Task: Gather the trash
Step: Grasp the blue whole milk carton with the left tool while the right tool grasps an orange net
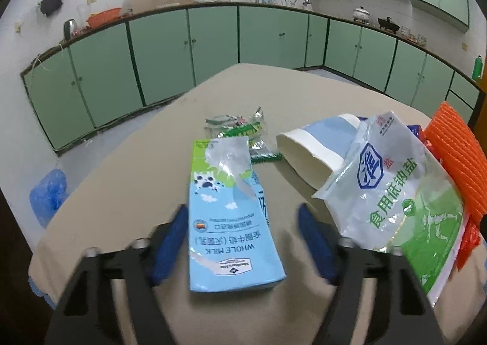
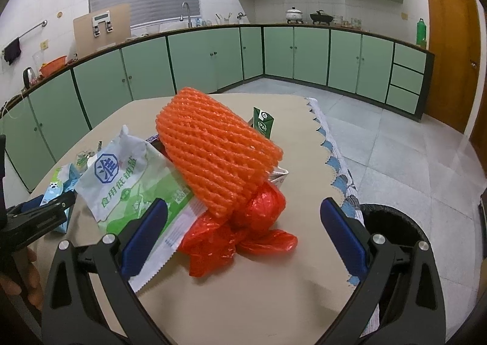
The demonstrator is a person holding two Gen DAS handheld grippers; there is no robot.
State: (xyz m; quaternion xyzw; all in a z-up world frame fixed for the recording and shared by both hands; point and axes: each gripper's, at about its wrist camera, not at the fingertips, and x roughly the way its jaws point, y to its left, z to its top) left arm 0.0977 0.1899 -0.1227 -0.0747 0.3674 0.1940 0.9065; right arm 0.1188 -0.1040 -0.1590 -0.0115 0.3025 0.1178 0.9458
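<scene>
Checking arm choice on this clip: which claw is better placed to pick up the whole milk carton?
Left. The left claw is open and already straddles the milk carton; the right claw faces the red plastic bag.

My left gripper [image 1: 242, 241] has its jaws spread wide around the flat milk carton [image 1: 226, 220], with bare table [image 1: 121, 192] open to its left. To its right the salt bag [image 1: 395, 202] leans in close, crowding that finger. Ahead, a paper cup [image 1: 316, 147] and green wrappers [image 1: 243, 128] block the way. My right gripper [image 2: 243, 229] is open too; the orange foam net [image 2: 213, 150] and red plastic bag [image 2: 237, 232] fill the gap ahead. The bin [image 2: 395, 223] sits just off the table's right edge.
</scene>
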